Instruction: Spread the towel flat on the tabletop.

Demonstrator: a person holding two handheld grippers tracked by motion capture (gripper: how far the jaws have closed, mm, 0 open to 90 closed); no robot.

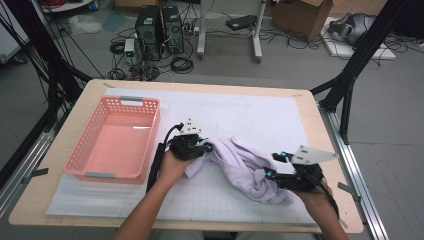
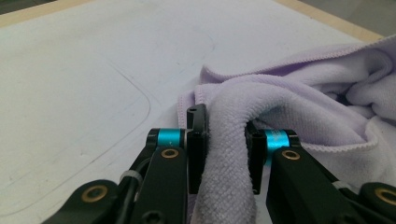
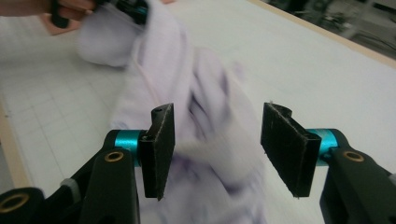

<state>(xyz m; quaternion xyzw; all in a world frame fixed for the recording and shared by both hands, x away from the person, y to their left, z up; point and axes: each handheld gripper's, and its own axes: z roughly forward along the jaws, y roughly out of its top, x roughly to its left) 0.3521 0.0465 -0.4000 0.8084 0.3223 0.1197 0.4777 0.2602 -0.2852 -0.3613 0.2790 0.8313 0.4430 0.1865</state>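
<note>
The lilac towel (image 1: 245, 170) lies crumpled on the table (image 1: 310, 130) right of the pink basket (image 1: 114, 140). A fold is pinched by the left gripper (image 2: 225, 149); the right gripper (image 3: 217, 147) is held spread over the bunched cloth. A thin pinch could slip when lifted.

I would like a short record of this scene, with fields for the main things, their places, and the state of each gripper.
surface: white gridded mat on a wooden table
cloth: lilac towel, crumpled, lying near the middle of the mat
basket: pink plastic basket, empty, left of the towel
left gripper: jaws closed on a fold at the towel's left end
right gripper: jaws apart, towel in front of them, nothing held between
hands: one on each gripper, coming from the near edge
floor behind: computer towers, cables, a cardboard box
</note>
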